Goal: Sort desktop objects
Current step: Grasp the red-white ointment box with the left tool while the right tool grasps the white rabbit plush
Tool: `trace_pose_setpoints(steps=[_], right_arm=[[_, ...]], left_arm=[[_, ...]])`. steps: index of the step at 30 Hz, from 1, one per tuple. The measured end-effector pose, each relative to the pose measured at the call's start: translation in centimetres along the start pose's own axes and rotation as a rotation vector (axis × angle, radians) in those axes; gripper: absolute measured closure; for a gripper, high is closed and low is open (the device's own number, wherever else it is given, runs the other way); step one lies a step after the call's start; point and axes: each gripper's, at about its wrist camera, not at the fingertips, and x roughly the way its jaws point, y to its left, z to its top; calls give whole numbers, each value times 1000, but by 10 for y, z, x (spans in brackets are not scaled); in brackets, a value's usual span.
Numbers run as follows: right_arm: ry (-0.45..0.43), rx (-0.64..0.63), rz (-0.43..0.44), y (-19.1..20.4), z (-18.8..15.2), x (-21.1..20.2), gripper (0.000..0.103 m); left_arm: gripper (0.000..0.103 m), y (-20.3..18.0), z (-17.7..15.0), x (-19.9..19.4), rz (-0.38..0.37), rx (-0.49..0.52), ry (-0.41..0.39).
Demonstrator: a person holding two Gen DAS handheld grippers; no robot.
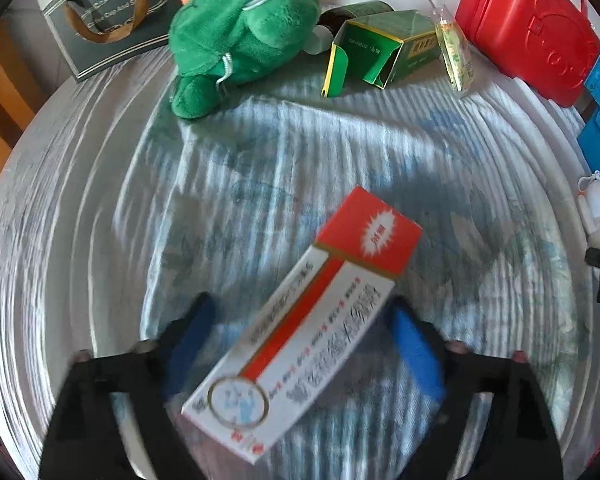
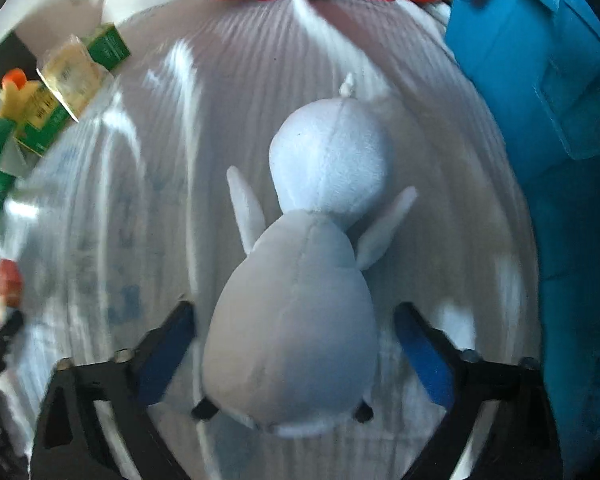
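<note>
A red and white medicine box (image 1: 300,320) lies slanted between the blue pads of my left gripper (image 1: 300,344). The jaws stand wide on either side of it, with gaps, so the gripper is open around the box. A white plush toy (image 2: 304,280) lies between the fingers of my right gripper (image 2: 296,332). Those jaws are open too, with a gap on each side. A green plush toy (image 1: 240,28), an open green carton (image 1: 376,48) and a clear sachet (image 1: 454,52) lie at the far side of the cloth.
A red plastic case (image 1: 532,28) and a blue bin (image 2: 540,120) stand at the right. A grey gift bag (image 1: 104,12) stands at the far left. A striped cloth (image 1: 260,180) covers the table. The white plush also shows at the left wrist view's right edge (image 1: 596,208).
</note>
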Motion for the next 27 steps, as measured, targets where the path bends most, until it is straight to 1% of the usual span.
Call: trace_pose_setpoints(steps=[1,2,3,4,6,8,9,13,14,15,16,17,19,21,25,26,27], right_arm=[[-21,1,-2,-1,-1,-7,17],[-41,-4,-7,-1,-1,-13,19],[-50,-10,-11,0,-2,-17,24],[-47,-9,-4,1,-2,-17,26],[-25,-5,26,1,-3,-12,32],[-6,1,29,0,-7,0,34],[-34,-10,17,2,-7,0,34],[-75,-8,-8,5,-12,6,33],[-84,-13,-15,6,-14,8,35],[-89,-13,-29,5,-16,8,43],[-91,-13,-36,4,-17,9,45],[-92,-14,-32,3,-18,9,48],[-100,-32,-39,5,-22,8,48],[-115,-45,-36,8,-27,4,49],[-161,-72,15,12,-41,-25,49],[-172,-85,30,22,-45,-33,49],[-181,-96,38,42,-39,-41,49]], left_arm=[[34,-1,-2,-3,1,1,4],[37,-1,-4,-3,5,-1,6],[38,-2,-7,-5,4,-6,7],[40,-2,-8,-5,3,-9,7],[40,-4,-9,-6,6,-17,0],[40,-4,-10,-6,8,-26,-1],[40,-5,-10,-6,10,-27,-1],[40,-6,-9,-5,14,-37,-9],[42,-6,-10,-6,14,-39,-10],[45,-4,-9,-5,12,-38,-13],[51,-6,-8,-6,11,-31,-14],[54,-7,-8,-7,8,-26,-12],[58,-11,-10,-10,8,-12,-6],[59,-15,-13,-16,25,-4,-13],[61,-17,-20,-44,11,-27,-54],[61,-18,-22,-53,6,-35,-65],[62,-18,-24,-61,2,-43,-76]])
